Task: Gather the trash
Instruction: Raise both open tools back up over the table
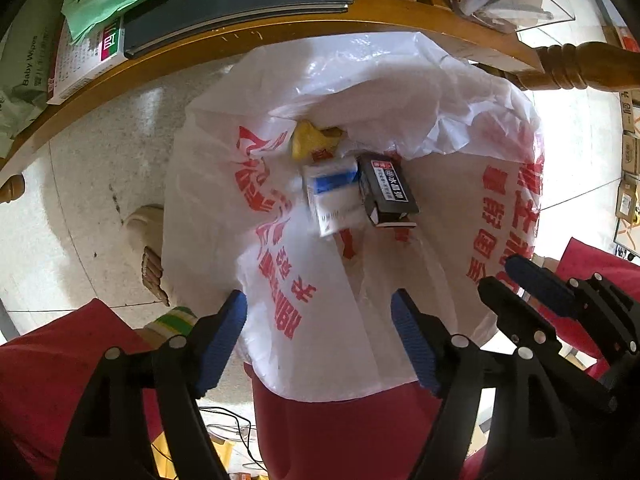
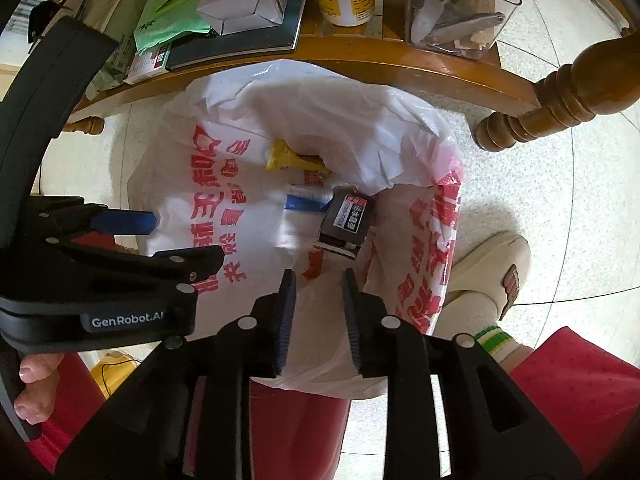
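**Bag holds three pieces of trash**

A white plastic bag (image 1: 352, 208) printed with red characters lines a red bin (image 1: 344, 432) on the floor, just below the wooden counter (image 1: 280, 28). Inside it lie a yellow wrapper (image 1: 310, 142), a white and blue box (image 1: 334, 196) and a black box (image 1: 386, 190) with a white label.

The left gripper (image 1: 320, 340) is spread wide and empty above the bag. The right gripper (image 2: 318, 316) is slightly parted, gripping nothing. "Baby Wipes" (image 1: 30, 64) reads on a pack on the counter; "GenRobot.AI" marks the left gripper.
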### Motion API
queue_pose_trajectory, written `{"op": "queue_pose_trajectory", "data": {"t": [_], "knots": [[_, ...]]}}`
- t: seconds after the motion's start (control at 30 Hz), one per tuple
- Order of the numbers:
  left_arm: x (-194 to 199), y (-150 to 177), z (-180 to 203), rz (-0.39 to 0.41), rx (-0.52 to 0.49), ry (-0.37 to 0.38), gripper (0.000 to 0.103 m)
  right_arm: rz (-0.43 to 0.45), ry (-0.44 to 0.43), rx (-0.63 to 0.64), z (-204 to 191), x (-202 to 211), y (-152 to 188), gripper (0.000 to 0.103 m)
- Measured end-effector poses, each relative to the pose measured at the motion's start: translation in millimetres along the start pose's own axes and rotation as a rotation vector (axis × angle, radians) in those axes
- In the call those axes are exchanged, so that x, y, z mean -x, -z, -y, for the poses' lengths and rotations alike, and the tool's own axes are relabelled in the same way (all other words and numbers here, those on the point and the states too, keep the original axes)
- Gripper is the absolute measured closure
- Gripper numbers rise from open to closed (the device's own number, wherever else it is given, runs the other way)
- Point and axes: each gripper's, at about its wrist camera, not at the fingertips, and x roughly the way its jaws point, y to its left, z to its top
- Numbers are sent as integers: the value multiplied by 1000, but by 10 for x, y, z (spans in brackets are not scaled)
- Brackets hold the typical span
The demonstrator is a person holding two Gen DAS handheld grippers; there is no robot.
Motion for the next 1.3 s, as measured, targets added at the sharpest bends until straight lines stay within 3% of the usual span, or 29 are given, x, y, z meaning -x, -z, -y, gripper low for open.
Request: {"op": "queue_pose_trajectory", "data": {"t": [0.43,0.5,0.63,0.8,0.97,1.03,1.13,1.3], "knots": [[187,82,23,42,-3,-31,30,40,9,6,-53,145,38,76],[243,131,12,52,1,-19,30,55,13,7,-55,213,62,73],[466,362,-44,89,-3,9,28,119,-8,1,-40,506,186,51],[1157,851,-44,229,-59,-7,22,235,-28,54,-98,1180,398,42],[2140,1271,-71,384,-117,-98,15,397,-56,98,-39,2143,509,17],[2652,1399,-101,473,-115,-131,14,468,-43,128,-10,2594,505,17],[3235,1493,-151,543,-100,-134,8,570,-7,178,25,3311,431,13],[3967,1540,-195,596,-73,-148,8,688,-16,225,60,4289,235,9]]}}
